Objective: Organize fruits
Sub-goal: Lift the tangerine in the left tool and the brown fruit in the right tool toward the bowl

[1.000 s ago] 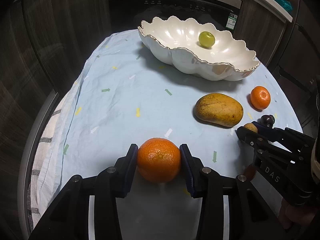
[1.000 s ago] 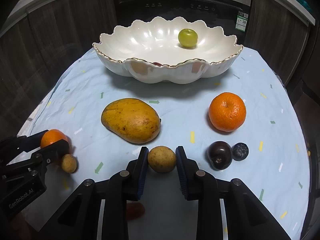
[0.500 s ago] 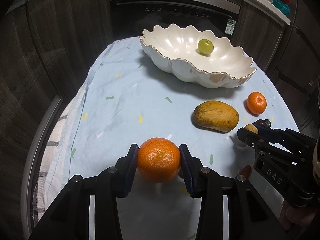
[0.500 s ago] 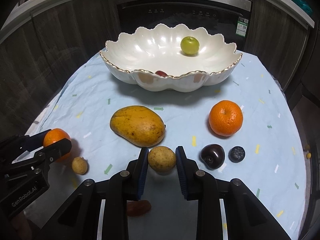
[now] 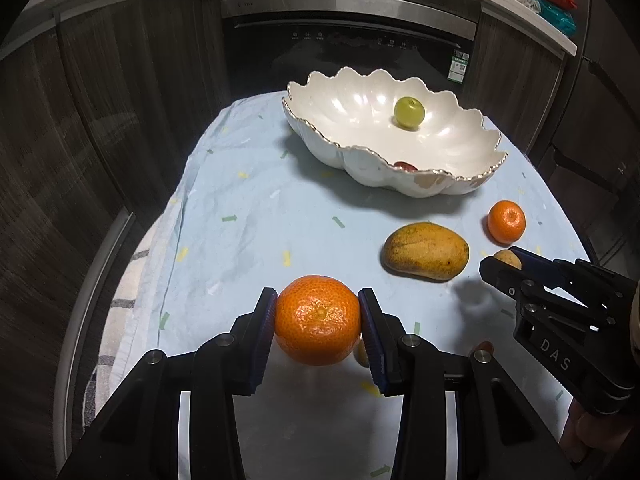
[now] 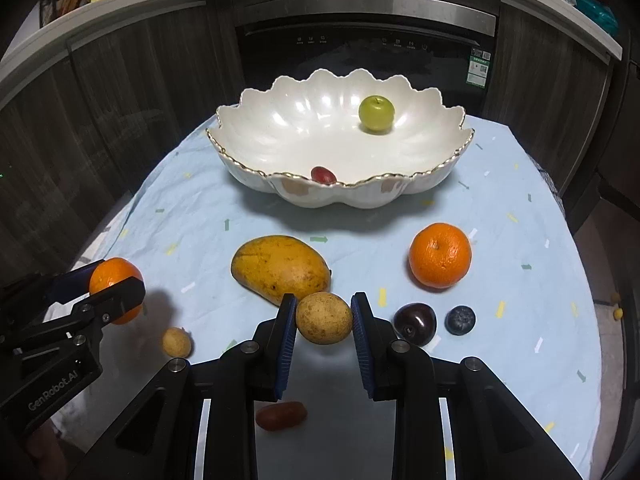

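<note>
My left gripper is shut on an orange and holds it above the light blue cloth; it also shows at the left of the right wrist view, gripper and orange. A small tan round fruit sits between the pads of my right gripper, which is shut on it and lifted off the cloth. The white scalloped bowl stands at the back with a green apple and a small red fruit inside. On the cloth lie a mango and a second orange.
A dark plum, a blueberry, a small tan fruit and a red oblong fruit lie on the cloth near me. Dark cabinets and an oven close in the table's far side. The table's left edge drops off.
Both grippers have risen with their fruit, so the table looks farther away. The red fruit in the bowl has come into sight. Both grips are unchanged.
</note>
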{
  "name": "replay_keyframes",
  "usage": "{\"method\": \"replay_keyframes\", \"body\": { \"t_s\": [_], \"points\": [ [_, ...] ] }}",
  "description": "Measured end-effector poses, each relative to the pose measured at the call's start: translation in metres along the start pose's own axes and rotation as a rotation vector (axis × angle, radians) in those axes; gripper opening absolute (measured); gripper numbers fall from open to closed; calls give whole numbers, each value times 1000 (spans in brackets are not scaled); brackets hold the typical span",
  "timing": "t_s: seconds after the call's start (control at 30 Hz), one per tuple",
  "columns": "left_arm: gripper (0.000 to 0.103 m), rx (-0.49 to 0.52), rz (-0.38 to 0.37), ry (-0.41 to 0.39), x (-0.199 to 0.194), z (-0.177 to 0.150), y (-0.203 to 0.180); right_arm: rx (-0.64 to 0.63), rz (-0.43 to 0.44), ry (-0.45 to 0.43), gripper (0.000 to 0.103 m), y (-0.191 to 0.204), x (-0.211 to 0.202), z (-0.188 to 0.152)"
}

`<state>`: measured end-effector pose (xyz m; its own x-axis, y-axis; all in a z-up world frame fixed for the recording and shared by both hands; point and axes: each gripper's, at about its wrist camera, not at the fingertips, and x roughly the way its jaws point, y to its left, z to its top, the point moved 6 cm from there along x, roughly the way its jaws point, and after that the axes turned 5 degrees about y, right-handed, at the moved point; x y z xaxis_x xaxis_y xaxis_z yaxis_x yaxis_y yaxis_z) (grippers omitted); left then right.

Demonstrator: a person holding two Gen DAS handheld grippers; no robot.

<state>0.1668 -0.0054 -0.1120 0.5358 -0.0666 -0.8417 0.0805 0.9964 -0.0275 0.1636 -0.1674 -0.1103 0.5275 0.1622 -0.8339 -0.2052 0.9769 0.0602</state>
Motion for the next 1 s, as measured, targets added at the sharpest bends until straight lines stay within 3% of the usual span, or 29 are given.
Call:
{"method": "replay_keyframes", "body": {
  "t_s": [1.0],
  "points": [
    [40,46,-16,-91,-26,53,-20,38,0,-99,28,-19,-28,43]
  ]
}}
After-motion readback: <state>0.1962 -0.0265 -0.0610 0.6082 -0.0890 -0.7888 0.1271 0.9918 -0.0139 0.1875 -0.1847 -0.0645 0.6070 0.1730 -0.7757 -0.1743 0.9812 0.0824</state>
